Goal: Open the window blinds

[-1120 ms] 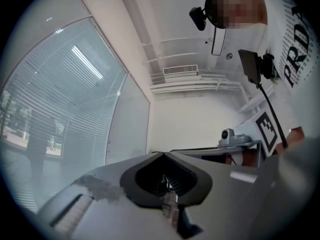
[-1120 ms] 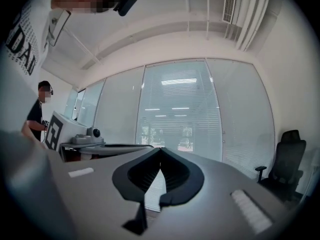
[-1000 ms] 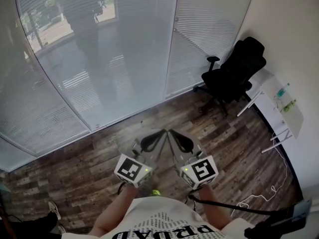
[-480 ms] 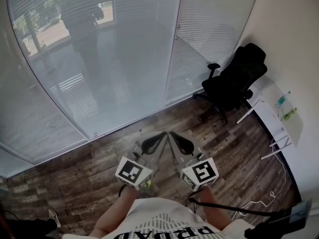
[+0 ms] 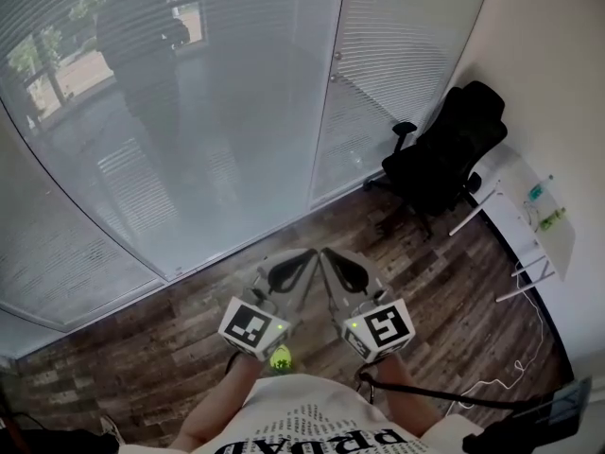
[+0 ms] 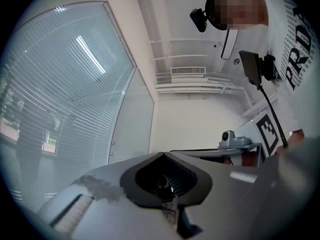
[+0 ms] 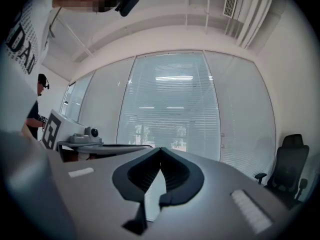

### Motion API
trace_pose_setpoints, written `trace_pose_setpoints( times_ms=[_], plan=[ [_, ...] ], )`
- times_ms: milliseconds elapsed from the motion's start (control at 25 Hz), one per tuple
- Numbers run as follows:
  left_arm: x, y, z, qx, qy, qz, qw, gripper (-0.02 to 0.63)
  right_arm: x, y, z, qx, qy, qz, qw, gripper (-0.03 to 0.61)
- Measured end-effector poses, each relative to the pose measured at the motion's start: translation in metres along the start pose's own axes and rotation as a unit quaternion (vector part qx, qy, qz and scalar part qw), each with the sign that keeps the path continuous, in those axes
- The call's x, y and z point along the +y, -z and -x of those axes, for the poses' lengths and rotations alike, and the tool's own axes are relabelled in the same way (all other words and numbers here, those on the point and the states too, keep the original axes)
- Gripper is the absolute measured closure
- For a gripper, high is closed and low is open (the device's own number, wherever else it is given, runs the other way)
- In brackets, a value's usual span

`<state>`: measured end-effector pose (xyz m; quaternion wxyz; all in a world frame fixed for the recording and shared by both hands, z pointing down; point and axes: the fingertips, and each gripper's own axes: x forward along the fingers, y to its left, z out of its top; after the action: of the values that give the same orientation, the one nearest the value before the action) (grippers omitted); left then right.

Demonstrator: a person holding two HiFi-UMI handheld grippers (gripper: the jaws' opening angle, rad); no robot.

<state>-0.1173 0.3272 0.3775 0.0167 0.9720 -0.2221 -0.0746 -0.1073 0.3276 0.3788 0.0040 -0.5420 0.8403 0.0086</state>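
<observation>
Closed slatted window blinds (image 5: 236, 93) hang behind a tall curved glass wall ahead of me; a narrower blind panel (image 5: 397, 64) stands to their right. The right gripper view faces the blinds (image 7: 175, 109) straight on, some way off. In the left gripper view the blinds (image 6: 65, 84) fill the left side. I hold both grippers side by side at waist height, pointing at the glass and touching nothing. My left gripper (image 5: 313, 252) (image 6: 162, 153) is shut with nothing in it. My right gripper (image 5: 324, 251) (image 7: 160, 149) is shut and empty too.
A black office chair (image 5: 444, 149) stands at the right by the wall, with a white desk (image 5: 529, 206) beyond it. A white cable (image 5: 501, 372) lies on the wood floor (image 5: 170, 339). Another person (image 7: 39, 109) shows at the right gripper view's left edge.
The glass wall and blinds have come nearer and the strip of floor before them has narrowed. Both grippers keep their place side by side, still shut.
</observation>
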Motion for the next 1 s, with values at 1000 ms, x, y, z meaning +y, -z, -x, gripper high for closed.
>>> trace_pose_setpoints(
  times_ms=[1000],
  plan=[
    [0.083,0.029,-0.131,0.007,-0.063,0.003,0.9980,0.621,-0.131,0.017,-0.084,0.002,-0.063,0.000,0.998,0.569]
  ],
)
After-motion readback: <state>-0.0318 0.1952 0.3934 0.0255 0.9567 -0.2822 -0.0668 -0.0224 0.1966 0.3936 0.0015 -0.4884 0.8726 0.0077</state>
